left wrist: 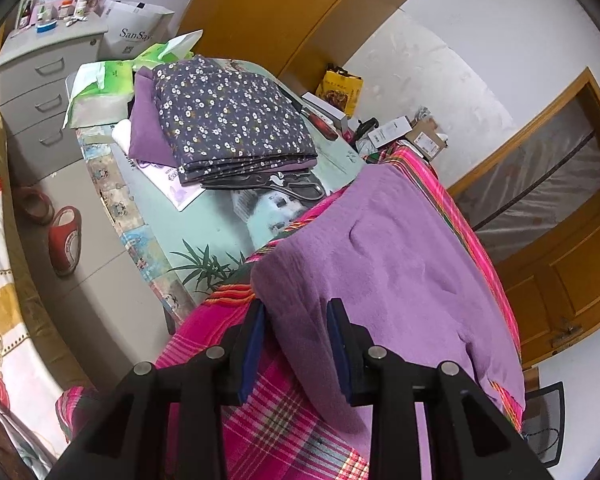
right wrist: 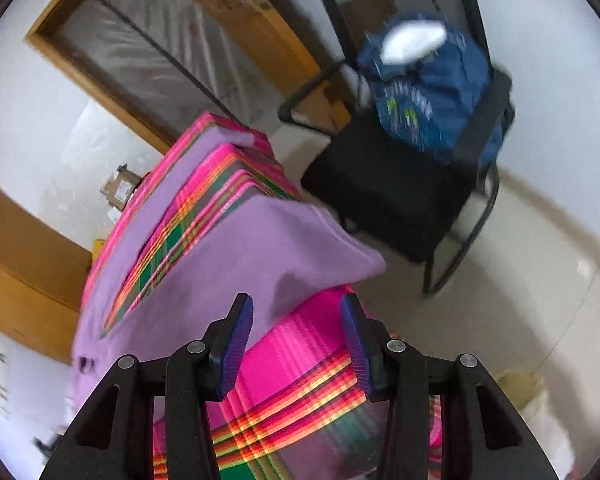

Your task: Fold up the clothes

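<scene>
A purple garment (left wrist: 400,264) lies spread on a surface covered with a pink plaid cloth (left wrist: 276,412). My left gripper (left wrist: 296,340) is open, and the garment's near left edge runs between and under its blue pads (left wrist: 254,344) without being pinched. In the right wrist view the same purple garment (right wrist: 260,248) shows a strip of plaid between two of its parts, and one corner (right wrist: 364,266) hangs past the edge. My right gripper (right wrist: 296,332) stands open just below that corner, with only the pink plaid cloth (right wrist: 296,360) seen between its fingers. That view is blurred.
A folded floral cloth (left wrist: 228,120) tops a stack on the glass-topped table (left wrist: 220,232) beyond. A grey drawer cabinet (left wrist: 40,80) and red slippers (left wrist: 64,240) are at the left. A black chair (right wrist: 388,188) with a blue bag (right wrist: 428,92) stands to the right, near a wooden door (right wrist: 236,12).
</scene>
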Action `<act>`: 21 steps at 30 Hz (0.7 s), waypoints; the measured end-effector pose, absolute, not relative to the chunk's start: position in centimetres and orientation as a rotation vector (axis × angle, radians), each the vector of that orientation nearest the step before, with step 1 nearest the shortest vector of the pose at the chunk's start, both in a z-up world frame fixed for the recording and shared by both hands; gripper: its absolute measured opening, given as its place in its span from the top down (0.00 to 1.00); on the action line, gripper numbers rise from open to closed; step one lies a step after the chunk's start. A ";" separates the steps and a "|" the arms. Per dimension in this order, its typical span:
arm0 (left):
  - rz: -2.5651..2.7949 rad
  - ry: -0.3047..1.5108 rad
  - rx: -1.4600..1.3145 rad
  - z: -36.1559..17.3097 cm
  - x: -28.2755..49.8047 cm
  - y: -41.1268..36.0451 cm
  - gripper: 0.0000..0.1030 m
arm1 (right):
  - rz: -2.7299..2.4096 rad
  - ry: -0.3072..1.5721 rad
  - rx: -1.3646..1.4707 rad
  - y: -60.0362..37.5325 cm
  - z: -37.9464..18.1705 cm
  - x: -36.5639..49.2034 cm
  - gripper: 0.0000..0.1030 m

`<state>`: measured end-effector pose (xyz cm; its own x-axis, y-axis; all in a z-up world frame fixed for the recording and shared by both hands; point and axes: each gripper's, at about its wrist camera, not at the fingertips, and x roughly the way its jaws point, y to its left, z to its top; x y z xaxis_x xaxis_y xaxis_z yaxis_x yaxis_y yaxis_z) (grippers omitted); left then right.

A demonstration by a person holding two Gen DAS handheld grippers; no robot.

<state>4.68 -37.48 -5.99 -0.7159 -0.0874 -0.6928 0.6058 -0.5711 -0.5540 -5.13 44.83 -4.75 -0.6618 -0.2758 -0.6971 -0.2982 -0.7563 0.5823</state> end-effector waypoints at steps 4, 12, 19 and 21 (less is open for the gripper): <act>-2.303 1.171 0.851 -5.8 5.4 -37.4 0.68 | 2.549 1.369 -1.292 46.7 -6.5 -5.4 0.53; -2.332 1.144 0.878 -5.7 5.3 -36.7 0.62 | 2.553 1.416 -1.320 46.7 -8.1 -7.2 0.53; -2.303 1.172 0.869 -5.8 4.7 -37.4 0.62 | 2.573 1.390 -1.210 46.7 -7.8 -7.4 0.69; -2.285 1.179 0.857 -5.9 4.9 -37.7 0.75 | 2.579 1.388 -1.184 46.8 -7.6 -7.5 0.78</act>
<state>4.85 -37.67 -5.92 -0.7177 -0.0897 -0.6905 0.6148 -0.5473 -0.5679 -7.46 46.78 -7.61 -0.7189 -0.3435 -0.6043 -0.3153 -0.6138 0.7238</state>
